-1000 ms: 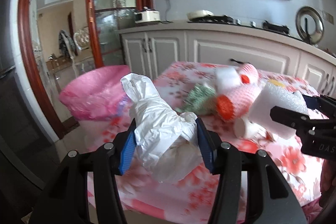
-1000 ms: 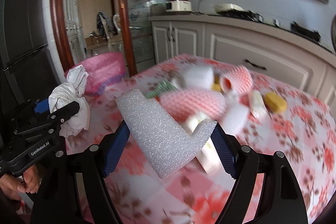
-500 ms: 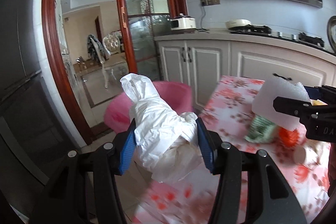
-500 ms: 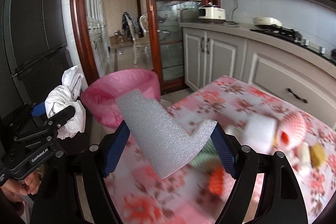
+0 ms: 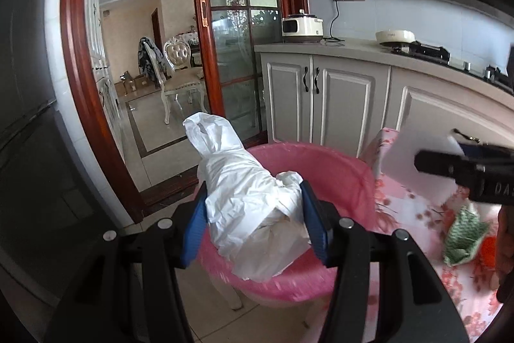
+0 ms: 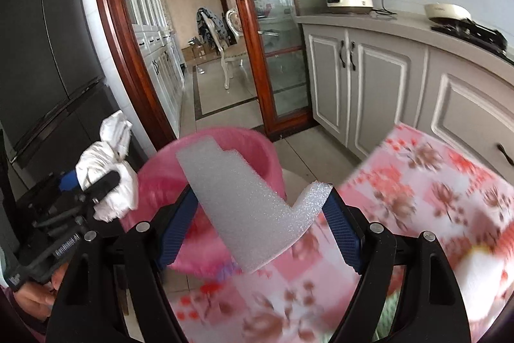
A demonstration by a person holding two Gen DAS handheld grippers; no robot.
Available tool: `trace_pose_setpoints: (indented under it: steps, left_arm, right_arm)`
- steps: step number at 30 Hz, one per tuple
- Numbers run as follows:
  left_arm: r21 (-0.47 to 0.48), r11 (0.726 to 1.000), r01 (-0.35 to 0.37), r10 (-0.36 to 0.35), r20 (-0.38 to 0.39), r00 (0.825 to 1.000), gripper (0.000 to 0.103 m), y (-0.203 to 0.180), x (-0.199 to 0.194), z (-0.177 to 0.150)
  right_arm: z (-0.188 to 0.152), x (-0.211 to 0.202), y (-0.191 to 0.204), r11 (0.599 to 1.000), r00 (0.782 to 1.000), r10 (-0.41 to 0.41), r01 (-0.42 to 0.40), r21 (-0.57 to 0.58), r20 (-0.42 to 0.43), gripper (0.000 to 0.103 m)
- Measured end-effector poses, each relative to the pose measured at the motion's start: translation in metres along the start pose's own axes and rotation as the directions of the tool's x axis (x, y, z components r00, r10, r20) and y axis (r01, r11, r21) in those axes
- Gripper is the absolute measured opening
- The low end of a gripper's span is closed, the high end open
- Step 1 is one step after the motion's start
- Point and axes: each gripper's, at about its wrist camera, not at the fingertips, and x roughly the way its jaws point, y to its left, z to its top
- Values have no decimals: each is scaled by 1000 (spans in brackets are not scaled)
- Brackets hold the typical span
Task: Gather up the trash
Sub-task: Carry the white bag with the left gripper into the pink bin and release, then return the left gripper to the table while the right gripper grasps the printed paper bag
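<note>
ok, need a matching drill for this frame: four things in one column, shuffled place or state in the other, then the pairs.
Things:
1. crumpled white plastic bag
2. white L-shaped foam block
3. pink-lined round trash bin
4. green patterned wrapper

Place or state:
A. lying on the pink floral tablecloth
B. clamped in the left gripper
C. standing on the floor beside the table
D. clamped in the right gripper

Pairs: 1-B, 2-D, 3-C, 4-A
</note>
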Motion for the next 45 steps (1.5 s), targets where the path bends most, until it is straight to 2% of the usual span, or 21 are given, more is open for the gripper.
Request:
trace_pose_setpoints:
  steps: [5,9,11,13,15,21,26,30,33,37,42,45]
  left_arm:
    - [-2,999,37,-37,-48,998,60,4,36,3]
    - [-27,1000,0,-2,-87,996,72,12,53,-3]
    - [-49,999,6,-10,-67,998,79,18,48,-6]
    - [-48,999,-20,18,-32,999,86,23,39,-9]
    - [-57,996,-62,61,-18,998,86,28,29,-13]
    - [-131,985,-109,108,-10,994,88,44,-17,-38]
    - [-128,982,-141,138,-33,990,91,40,-59,-72]
    - [-104,983,-152,150,-26,988,98,24,-92,-91]
    - [-105,991,-88,89,3,996,98,4,-117,-101]
    - [-93,995,31,-30,4,1000,98,-34,-132,-102]
    - [21,991,129,-129,14,992,98,-104,-146,-103]
    - [73,982,175,-175,-11,985,98,-142,-153,-109]
  right_arm:
    - [22,30,9,1000,1000,15,-15,-12,1,76]
    - [31,46,11,1000,1000,27,-27,-8,0,77]
    - [35,53,13,999,999,33,-33,-2,-5,78]
    - [37,60,17,999,999,36,-36,-5,-11,80]
    - [38,69,23,999,999,38,-38,-16,-18,82]
    - [34,71,34,996,996,88,-88,-32,-24,86]
    - [28,31,28,996,996,84,-84,-17,31,88]
    - [6,-20,19,998,997,30,-27,-49,73,88]
    - [-17,-56,12,997,996,-13,20,-76,88,88]
    - [-57,-105,-7,991,990,-98,107,-78,103,88]
    - [-103,-159,-41,975,971,-210,216,-43,110,88]
    - [-130,-188,-66,964,959,-266,268,-3,101,88]
